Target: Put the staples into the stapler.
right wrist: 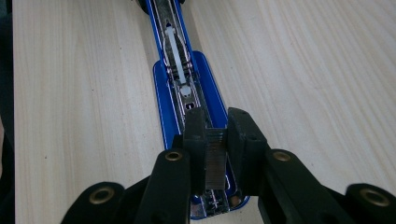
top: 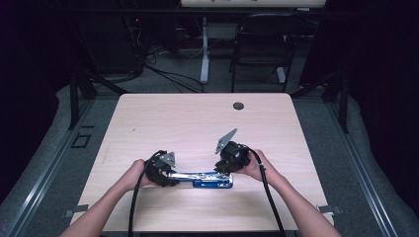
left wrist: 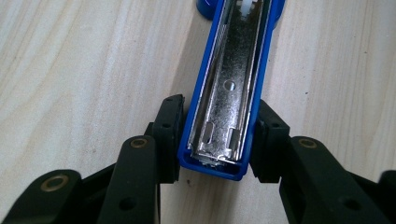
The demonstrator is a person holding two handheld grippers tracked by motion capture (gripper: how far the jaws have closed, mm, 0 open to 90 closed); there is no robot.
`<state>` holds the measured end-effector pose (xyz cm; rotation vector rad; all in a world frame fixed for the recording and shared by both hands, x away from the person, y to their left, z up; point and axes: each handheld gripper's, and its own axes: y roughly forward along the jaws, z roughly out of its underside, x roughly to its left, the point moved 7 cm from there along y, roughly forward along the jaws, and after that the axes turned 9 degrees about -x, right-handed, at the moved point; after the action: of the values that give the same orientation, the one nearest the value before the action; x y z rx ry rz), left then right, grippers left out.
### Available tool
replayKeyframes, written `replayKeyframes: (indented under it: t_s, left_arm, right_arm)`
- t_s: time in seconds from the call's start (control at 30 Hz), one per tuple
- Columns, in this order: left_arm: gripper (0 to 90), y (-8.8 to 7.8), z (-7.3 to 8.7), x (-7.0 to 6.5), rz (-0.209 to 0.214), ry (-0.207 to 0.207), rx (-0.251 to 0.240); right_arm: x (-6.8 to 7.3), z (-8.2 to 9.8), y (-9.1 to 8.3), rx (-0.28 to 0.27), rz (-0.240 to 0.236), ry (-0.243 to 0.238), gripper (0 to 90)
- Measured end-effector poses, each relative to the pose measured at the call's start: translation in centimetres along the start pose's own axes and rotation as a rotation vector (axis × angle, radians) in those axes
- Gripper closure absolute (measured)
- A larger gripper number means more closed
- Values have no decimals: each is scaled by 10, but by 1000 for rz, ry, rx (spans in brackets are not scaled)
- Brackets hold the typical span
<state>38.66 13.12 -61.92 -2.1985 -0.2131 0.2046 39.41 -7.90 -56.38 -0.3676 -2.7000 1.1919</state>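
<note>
- Black jaws of the left gripper (left wrist: pixel 215 140) are clamped on the sides of the blue stapler's lid (left wrist: pixel 231 88), near its free end, one pad against each blue wall.
- Inside that lid, in the left gripper view, the bare shiny metal channel faces the camera, so the stapler is swung fully open and laid out flat.
- Between the pads of the right gripper (right wrist: pixel 216 149) sits a grey strip of staples (right wrist: pixel 215 161), pinched from both sides and held upright on edge.
- That strip hangs directly over the stapler's base (right wrist: pixel 211 98), above the open metal magazine, at the end nearest the right gripper's camera; whether it touches the magazine I cannot tell.
- Further along the magazine, in the right gripper view, a white plastic pusher (right wrist: pixel 176 56) lies in the track, beyond the staples.
- In the high view the stapler (top: pixel 203 178) lies stretched out crosswise near the person's edge of the table, with the left gripper (top: pixel 165 174) at its left end and the right gripper (top: pixel 228 165) over its right end.
- A hand holds each gripper: the left hand (top: pixel 134 174) and the right hand (top: pixel 257 167), with forearms coming in from the bottom and a black cable trailing from each.
- Under everything is a pale wood-grain table (top: pixel 197 123), with a small round dark hole (top: pixel 238 105) near its far edge.
- Beyond the table stands a dark folding chair (top: pixel 262 44) on a grey floor.
</note>
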Motion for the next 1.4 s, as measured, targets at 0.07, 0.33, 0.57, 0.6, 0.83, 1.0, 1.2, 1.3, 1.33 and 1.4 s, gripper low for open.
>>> replayKeyframes:
  t_s: [0.07, 0.33, 0.57, 0.6, 0.83, 1.0, 1.2, 1.3, 1.33, 1.4]
  left_arm:
    - [612, 0, 0, 0, 0, 0, 0]
    - [611, 0, 0, 0, 1, 1, 1]
    - [612, 0, 0, 0, 2, 0, 0]
    - [612, 0, 0, 0, 1, 0, 0]
    - [612, 0, 0, 0, 1, 0, 0]
    - [612, 0, 0, 0, 2, 0, 0]
    - [612, 0, 0, 0, 2, 0, 0]
    - [612, 0, 0, 0, 2, -1, 0]
    - [612, 0, 0, 0, 2, -1, 0]
    - [612, 0, 0, 0, 2, -1, 0]
  right_arm:
    - [0, 1, 1, 7, -3, -3, 786]
    - [0, 4, 4, 16, -19, -16, 785]
    - [-1, 7, 6, 22, -24, -7, 784]
    - [-1, 8, 6, 22, -26, -6, 784]
    - [-2, 9, 6, 17, -40, -5, 784]
    - [-3, 10, 4, 27, -52, -15, 784]
    - [-3, 13, 2, 21, -63, -15, 785]
    - [-3, 12, 1, 19, -61, -20, 787]
    - [-3, 12, 1, 24, -59, -27, 787]
    - [-2, 12, 1, 27, -55, -47, 788]
